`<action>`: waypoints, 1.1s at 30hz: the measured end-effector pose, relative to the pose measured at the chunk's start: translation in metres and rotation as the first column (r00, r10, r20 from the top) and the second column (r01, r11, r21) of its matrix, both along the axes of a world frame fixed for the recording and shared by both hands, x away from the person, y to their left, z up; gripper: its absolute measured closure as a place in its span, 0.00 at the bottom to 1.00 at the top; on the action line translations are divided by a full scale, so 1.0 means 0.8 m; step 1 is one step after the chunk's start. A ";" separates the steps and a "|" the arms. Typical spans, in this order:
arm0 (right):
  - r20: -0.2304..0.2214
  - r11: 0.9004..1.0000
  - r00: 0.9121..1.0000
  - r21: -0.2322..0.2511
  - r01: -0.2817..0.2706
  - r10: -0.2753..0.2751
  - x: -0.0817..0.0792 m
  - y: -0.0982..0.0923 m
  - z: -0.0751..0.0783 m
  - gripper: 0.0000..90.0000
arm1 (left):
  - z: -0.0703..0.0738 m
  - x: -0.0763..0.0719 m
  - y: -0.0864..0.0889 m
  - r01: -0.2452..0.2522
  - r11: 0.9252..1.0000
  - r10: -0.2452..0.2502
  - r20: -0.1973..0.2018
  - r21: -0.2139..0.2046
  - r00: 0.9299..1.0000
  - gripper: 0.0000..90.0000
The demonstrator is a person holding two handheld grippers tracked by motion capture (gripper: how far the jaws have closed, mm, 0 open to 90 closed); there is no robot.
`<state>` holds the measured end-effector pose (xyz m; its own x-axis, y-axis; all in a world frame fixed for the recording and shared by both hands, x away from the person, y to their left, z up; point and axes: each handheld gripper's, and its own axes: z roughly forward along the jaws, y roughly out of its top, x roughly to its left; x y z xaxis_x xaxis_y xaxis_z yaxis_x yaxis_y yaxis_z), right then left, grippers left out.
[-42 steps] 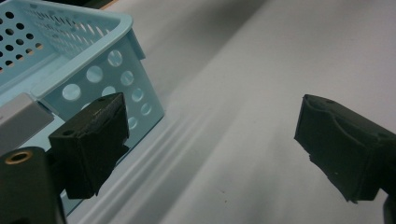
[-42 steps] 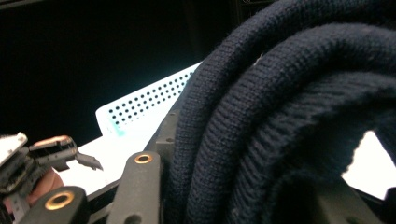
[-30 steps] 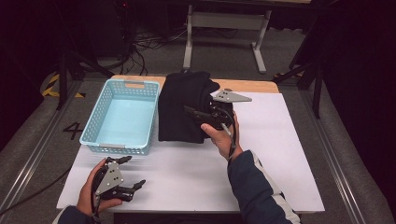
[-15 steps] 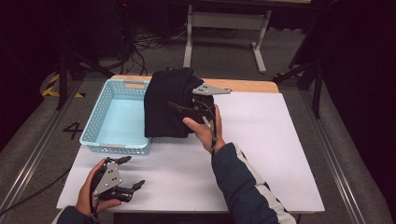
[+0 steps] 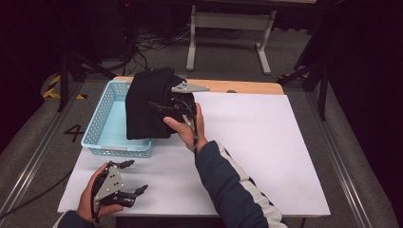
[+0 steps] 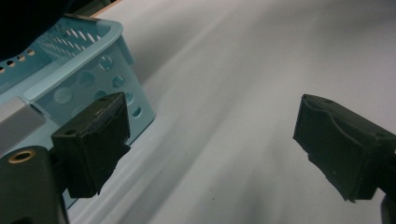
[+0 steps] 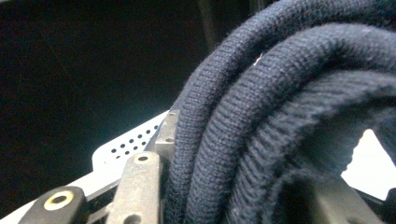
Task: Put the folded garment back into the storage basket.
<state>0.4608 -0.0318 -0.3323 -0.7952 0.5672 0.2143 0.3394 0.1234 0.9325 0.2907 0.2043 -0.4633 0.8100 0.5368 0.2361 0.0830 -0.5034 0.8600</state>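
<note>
Knitwear (image 5: 147,107) clamped in my right hand-held gripper (image 5: 164,107) has swung left over the blue basket (image 5: 102,128), ready to drop, while my left hand-held gripper (image 5: 135,178) rests open on the worktop (image 5: 266,142).

A dim studio surrounds a wooden desk (image 5: 247,87) covered by a white sheet (image 5: 266,156). Grey carpeted floor (image 5: 342,142) spreads on every side, crossed by a metal floor rail (image 5: 33,161) and yellow-black hazard tape (image 5: 52,90). A pale metal table frame (image 5: 225,28) stands in the darkness, tangled black cables (image 5: 157,40) at its foot. Black tripod legs (image 5: 313,76) flank the scene.
</note>
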 end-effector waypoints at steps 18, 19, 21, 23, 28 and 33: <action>-0.091 0.998 0.996 -0.066 0.000 -0.006 0.031 0.066 -0.039 0.67 | -0.002 -0.002 -0.001 0.013 1.000 -0.013 -0.007 0.002 1.000 0.13; -0.091 0.998 0.996 -0.066 0.000 -0.006 0.031 0.066 -0.039 0.67 | -0.002 -0.002 -0.001 0.015 1.000 -0.015 -0.006 0.001 1.000 0.13; -0.102 0.997 0.995 -0.072 -0.010 0.002 0.032 0.075 -0.044 0.67 | -0.002 -0.003 -0.002 0.020 1.000 -0.020 -0.004 0.009 1.000 0.13; -0.102 0.997 0.995 -0.076 -0.009 0.001 0.033 0.078 -0.045 0.67 | -0.002 -0.003 -0.002 0.021 1.000 -0.021 -0.003 0.010 1.000 0.13; -0.119 0.994 0.993 -0.104 -0.020 0.007 0.033 0.099 -0.049 0.66 | -0.002 -0.003 -0.001 0.024 1.000 -0.023 -0.005 0.008 1.000 0.13; -0.129 0.988 0.991 -0.146 -0.045 0.026 0.032 0.114 -0.058 0.65 | -0.002 -0.004 -0.001 0.023 1.000 -0.023 -0.003 0.005 1.000 0.13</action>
